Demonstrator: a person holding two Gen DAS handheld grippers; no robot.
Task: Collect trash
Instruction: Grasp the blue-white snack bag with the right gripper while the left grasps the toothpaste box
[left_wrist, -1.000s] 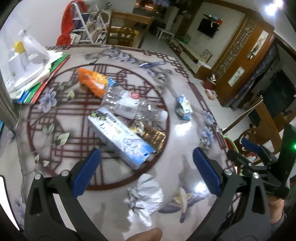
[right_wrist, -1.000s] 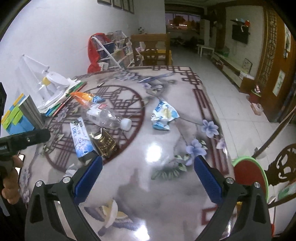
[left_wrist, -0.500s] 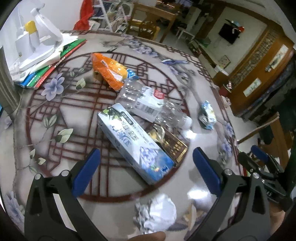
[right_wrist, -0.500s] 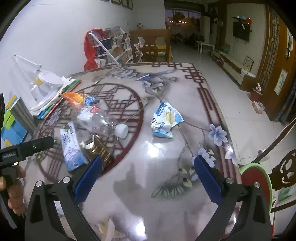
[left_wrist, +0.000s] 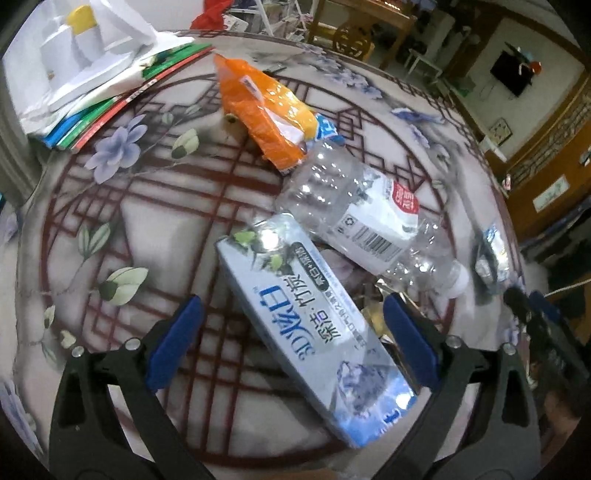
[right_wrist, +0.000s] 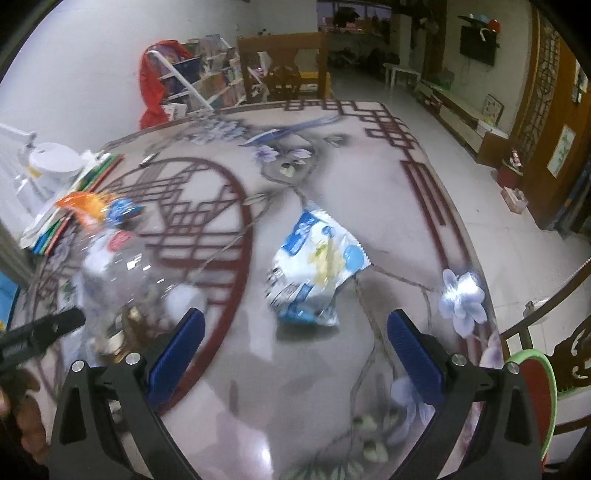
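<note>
My left gripper (left_wrist: 291, 339) is open, its blue pads on either side of a long light-blue toothpaste box (left_wrist: 310, 317) lying on the patterned table. Behind the box lie a clear plastic bottle (left_wrist: 362, 214), a gold wrapper (left_wrist: 376, 314) and an orange snack bag (left_wrist: 266, 110). My right gripper (right_wrist: 293, 345) is open and empty, just short of a blue-and-white snack wrapper (right_wrist: 314, 269). The bottle (right_wrist: 122, 277) and the orange bag (right_wrist: 83, 206) show at the left in the right wrist view.
A white desk lamp (left_wrist: 85, 48) stands on a stack of coloured books (left_wrist: 110, 99) at the table's far left. A red-and-green bin (right_wrist: 532, 402) sits past the table's right edge. A wooden chair (right_wrist: 284, 74) stands behind the table.
Both grippers have moved forward and lower. The left has closed in on the toothpaste box and passed the crumpled white paper. The right has neared the blue-and-white wrapper.
</note>
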